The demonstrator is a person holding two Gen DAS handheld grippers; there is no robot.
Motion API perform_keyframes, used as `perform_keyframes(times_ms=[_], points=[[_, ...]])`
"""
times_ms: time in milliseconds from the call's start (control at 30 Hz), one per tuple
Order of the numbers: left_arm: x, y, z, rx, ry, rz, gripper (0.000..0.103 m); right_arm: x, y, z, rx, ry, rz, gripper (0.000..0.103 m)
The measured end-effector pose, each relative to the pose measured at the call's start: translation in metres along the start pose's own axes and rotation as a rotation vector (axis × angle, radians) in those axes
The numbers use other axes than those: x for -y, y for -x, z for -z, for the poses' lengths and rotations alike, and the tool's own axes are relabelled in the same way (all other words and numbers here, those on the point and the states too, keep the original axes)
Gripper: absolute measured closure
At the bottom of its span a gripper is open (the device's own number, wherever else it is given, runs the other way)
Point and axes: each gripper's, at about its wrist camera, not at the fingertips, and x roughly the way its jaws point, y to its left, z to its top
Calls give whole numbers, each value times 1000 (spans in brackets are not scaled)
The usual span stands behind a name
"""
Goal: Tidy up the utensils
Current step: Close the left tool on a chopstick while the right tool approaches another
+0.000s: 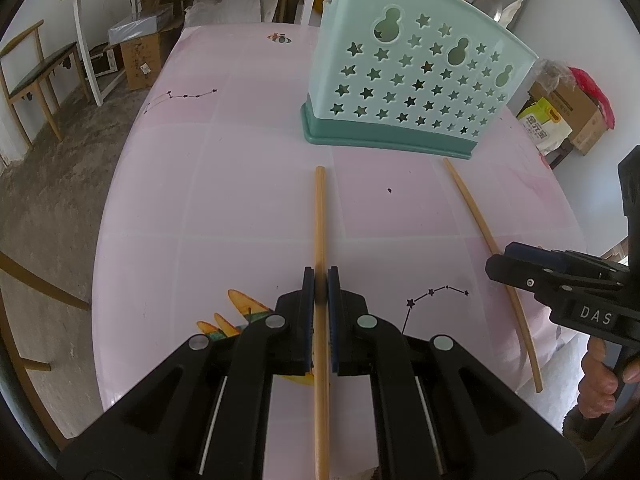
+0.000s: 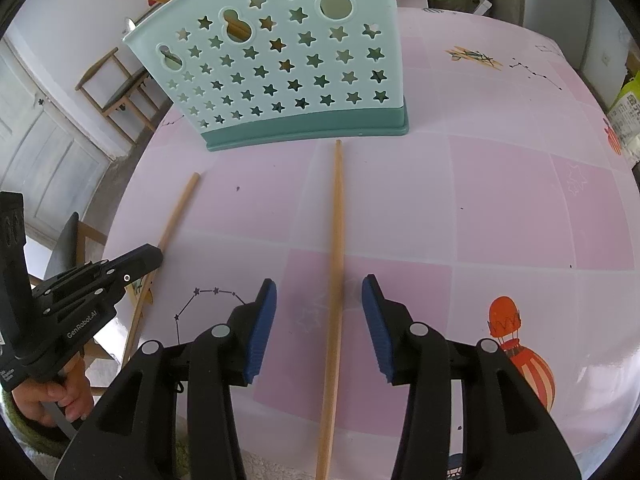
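My left claw (image 1: 320,280) is pinched tight on one chopstick (image 1: 319,216), which lies on the pink surface (image 1: 240,184) pointing toward the green holder (image 1: 404,76). My right claw (image 2: 319,292) stands spread, straddling the second chopstick (image 2: 337,216) without pressing on it. A few sticks and what looks like a spoon already poke out of the holder's top. I'd say we're partway: both of these chopsticks are not yet lifted and dropped in.

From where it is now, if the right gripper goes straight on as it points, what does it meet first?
Probably the pink tablecloth: the right gripper points steeply down, jaws open either side of a chopstick. The green utensil holder stands farther ahead.
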Motion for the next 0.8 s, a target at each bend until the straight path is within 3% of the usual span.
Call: perform_keyframes(times_ms=[800], points=[[1, 0, 1, -1, 9, -1, 98, 0, 1, 1, 4, 1, -5, 59]])
